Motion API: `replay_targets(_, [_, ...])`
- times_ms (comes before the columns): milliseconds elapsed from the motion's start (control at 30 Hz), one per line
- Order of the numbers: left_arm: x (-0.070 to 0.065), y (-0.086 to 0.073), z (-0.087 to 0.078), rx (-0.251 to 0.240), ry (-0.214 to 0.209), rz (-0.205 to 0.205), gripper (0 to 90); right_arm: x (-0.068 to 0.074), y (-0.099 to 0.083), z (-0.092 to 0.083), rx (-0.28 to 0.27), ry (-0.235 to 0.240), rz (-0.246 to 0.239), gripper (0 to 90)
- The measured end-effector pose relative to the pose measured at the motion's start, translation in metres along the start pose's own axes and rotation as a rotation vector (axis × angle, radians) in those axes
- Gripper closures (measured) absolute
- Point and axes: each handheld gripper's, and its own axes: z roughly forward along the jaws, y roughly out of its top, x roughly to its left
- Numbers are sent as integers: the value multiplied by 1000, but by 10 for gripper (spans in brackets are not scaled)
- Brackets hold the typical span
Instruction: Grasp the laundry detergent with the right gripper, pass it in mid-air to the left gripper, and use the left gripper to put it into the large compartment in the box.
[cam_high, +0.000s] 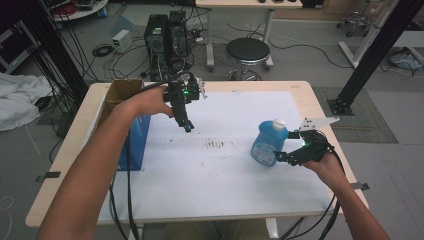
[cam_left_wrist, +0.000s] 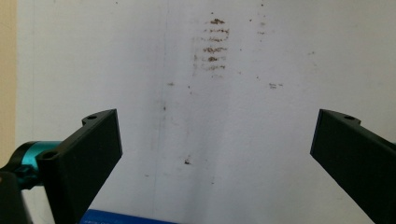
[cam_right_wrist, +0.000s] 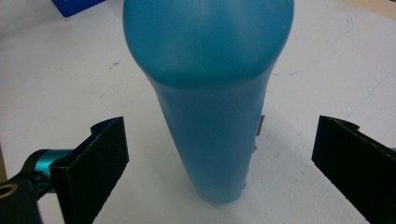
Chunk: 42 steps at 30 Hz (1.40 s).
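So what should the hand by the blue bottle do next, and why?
Probably close the right gripper on the blue bottle. In the right gripper view its jaws stand wide open with the upright bottle between them, a gap on each side. The left gripper is open over the bare white sheet, away from the bottle.

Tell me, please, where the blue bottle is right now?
In the high view the blue bottle stands on the white sheet at the table's right side, right in front of the open right gripper, between its jaws in the right gripper view.
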Motion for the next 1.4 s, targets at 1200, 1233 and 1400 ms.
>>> replay_targets(1200, [-1,-4,2,11,-6,-7,20,4,-7,34,-149,-1,15,165])
replay_targets(1233, [-1,-4,2,10,-6,-8,21,5,-7,34,-152,-4,15,165])
replay_targets(1400, [-1,-4,3,10,-7,-8,20,4,-9,33,-157,-9,16,183])
